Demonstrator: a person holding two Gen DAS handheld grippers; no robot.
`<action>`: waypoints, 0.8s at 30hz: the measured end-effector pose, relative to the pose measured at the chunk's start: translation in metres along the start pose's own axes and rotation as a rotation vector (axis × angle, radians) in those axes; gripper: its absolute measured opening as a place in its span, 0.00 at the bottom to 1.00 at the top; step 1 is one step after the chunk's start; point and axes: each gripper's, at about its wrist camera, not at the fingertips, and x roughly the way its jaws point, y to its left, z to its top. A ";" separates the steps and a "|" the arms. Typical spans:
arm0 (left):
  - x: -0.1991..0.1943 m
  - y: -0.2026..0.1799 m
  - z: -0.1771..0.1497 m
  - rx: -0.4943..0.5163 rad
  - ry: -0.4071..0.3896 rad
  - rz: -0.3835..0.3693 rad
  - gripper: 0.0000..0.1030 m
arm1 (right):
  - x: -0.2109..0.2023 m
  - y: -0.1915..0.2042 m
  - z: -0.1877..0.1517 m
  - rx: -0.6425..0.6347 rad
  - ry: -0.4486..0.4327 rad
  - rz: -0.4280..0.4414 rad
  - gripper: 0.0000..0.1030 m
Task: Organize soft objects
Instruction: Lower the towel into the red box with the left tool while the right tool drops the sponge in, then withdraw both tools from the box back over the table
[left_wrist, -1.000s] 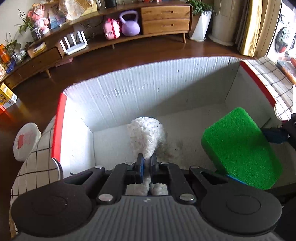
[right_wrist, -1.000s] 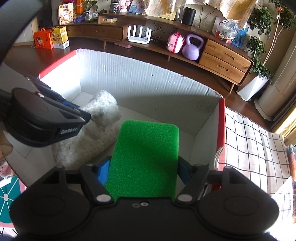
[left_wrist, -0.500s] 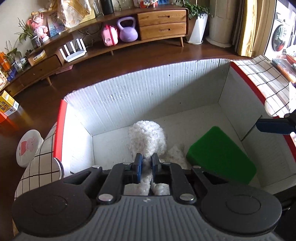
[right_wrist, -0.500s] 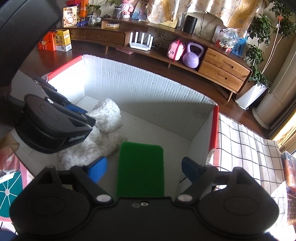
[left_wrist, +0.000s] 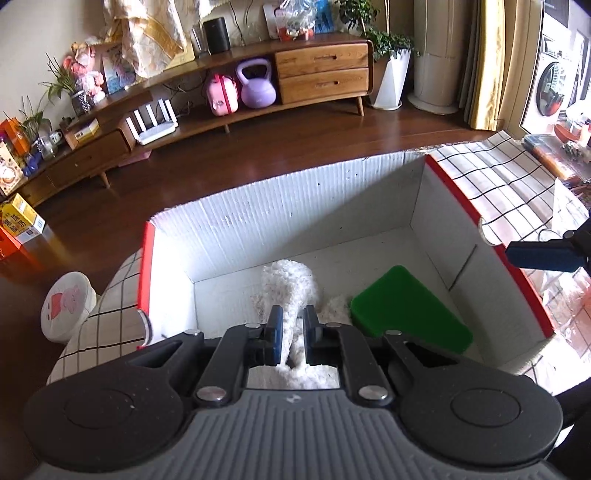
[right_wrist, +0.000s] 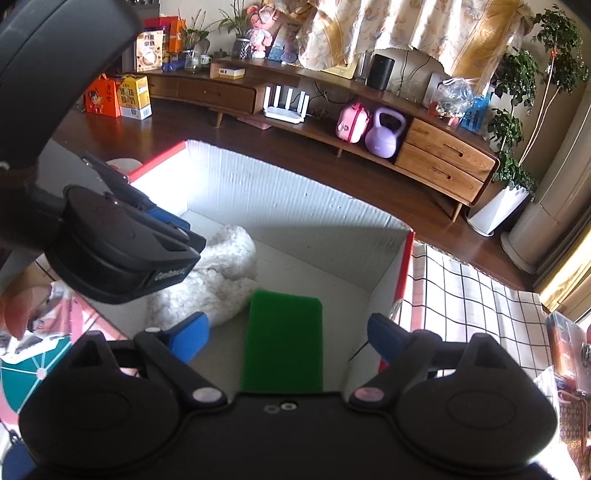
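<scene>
Released a second ago, the green sponge (right_wrist: 282, 339) is now lying flat on the floor of the white cardboard box (left_wrist: 295, 214), below and between the fingers of the right gripper (right_wrist: 286, 338), whose jaws have just been opening and are standing wide, touching nothing. Both grippers are sitting higher above the box than before. The left gripper (left_wrist: 293, 334) is pinching the one white fluffy toy (left_wrist: 291, 291), nearly closed on it. Only the right wrist view is showing the toy's bulk resting on the box floor, just left of the single sponge.
</scene>
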 end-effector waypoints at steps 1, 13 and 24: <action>-0.005 0.002 -0.001 0.001 -0.005 0.003 0.10 | -0.004 -0.001 0.000 0.003 -0.005 -0.002 0.90; -0.065 0.000 -0.018 -0.017 -0.062 0.024 0.25 | -0.064 -0.009 -0.014 0.054 -0.071 0.020 0.94; -0.123 -0.013 -0.056 -0.008 -0.130 0.051 0.62 | -0.121 -0.010 -0.045 0.075 -0.125 0.041 0.99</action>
